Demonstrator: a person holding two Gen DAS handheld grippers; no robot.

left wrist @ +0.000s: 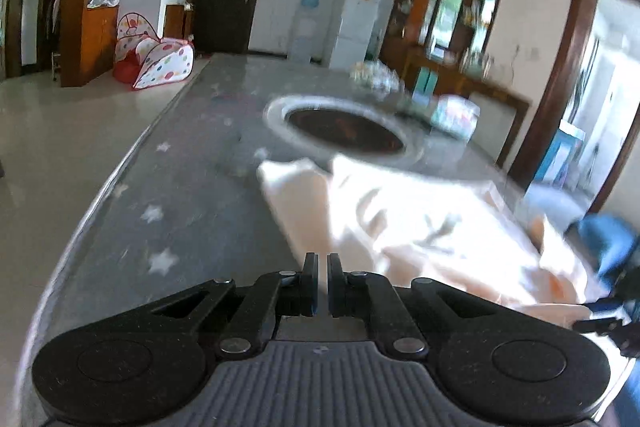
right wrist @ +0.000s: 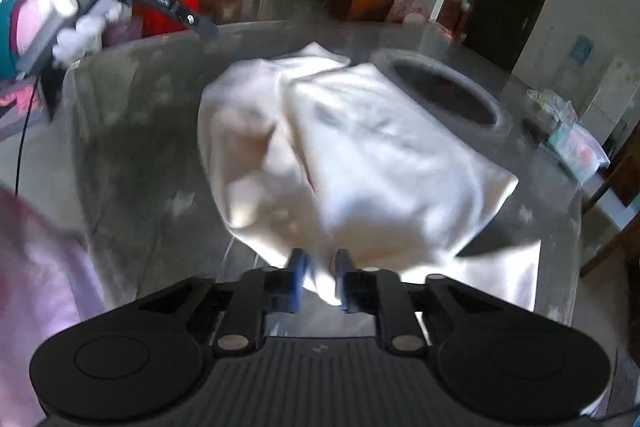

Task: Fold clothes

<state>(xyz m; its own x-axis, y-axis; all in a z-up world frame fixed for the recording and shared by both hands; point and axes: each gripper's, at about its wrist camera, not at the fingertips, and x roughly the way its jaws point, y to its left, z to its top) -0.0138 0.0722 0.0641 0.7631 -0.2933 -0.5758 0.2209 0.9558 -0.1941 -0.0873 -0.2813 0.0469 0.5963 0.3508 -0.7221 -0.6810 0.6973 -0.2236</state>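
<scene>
A cream-white garment (right wrist: 360, 155) lies crumpled on the grey table (right wrist: 132, 155); it also shows in the left wrist view (left wrist: 420, 223), to the right of my left gripper. My left gripper (left wrist: 323, 259) is shut and empty, held above the table beside the cloth's near edge. In the right wrist view it (right wrist: 212, 29) appears at the upper left in a white-gloved hand. My right gripper (right wrist: 320, 259) has a fold of the garment between its fingers and holds its near edge. The right gripper also shows in the left wrist view (left wrist: 600, 315) at the far right.
The table (left wrist: 192, 187) has a round recessed opening (left wrist: 344, 127) beyond the garment. Plastic-wrapped packs (left wrist: 452, 111) sit at the far right of the table. A polka-dot play tent (left wrist: 160, 59) stands on the floor to the left. A pink cloth (right wrist: 36, 287) shows at the lower left.
</scene>
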